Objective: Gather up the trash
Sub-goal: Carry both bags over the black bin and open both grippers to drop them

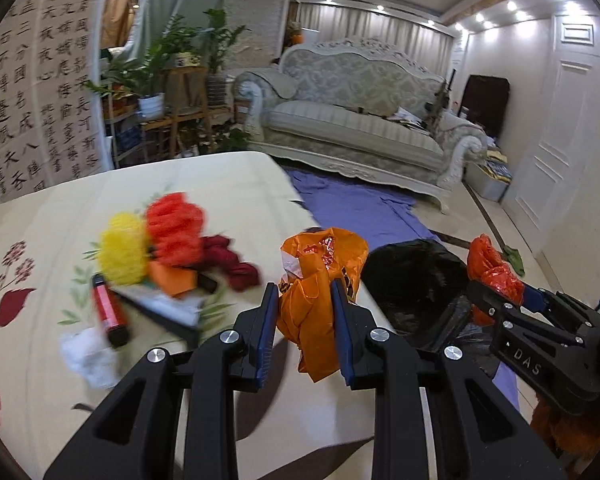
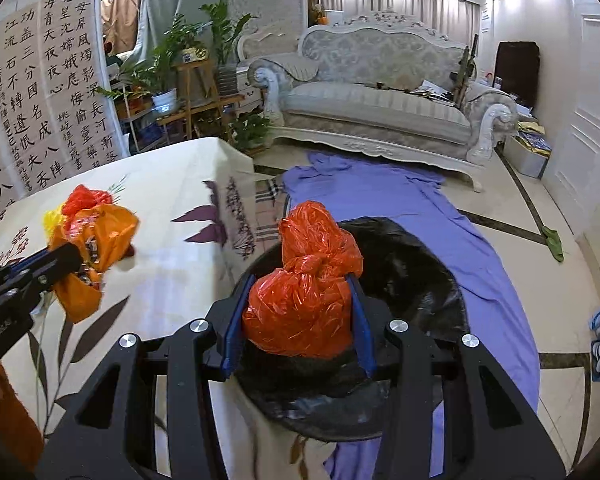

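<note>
Clamping an orange bag (image 1: pixel 312 312), left claw (image 1: pixel 306 300), right claw (image 2: pixel 300 300) pinching a red bag (image 2: pixel 304 300) over black bin liner (image 2: pixel 412 272)

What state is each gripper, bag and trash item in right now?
Left gripper: shut on orange bag, lifted.
Right gripper: shut on red bag, knotted, above bin.
Black-lined bin: open.
Table trash pile: loose on tablecloth.
Red tube: lying flat.
</note>
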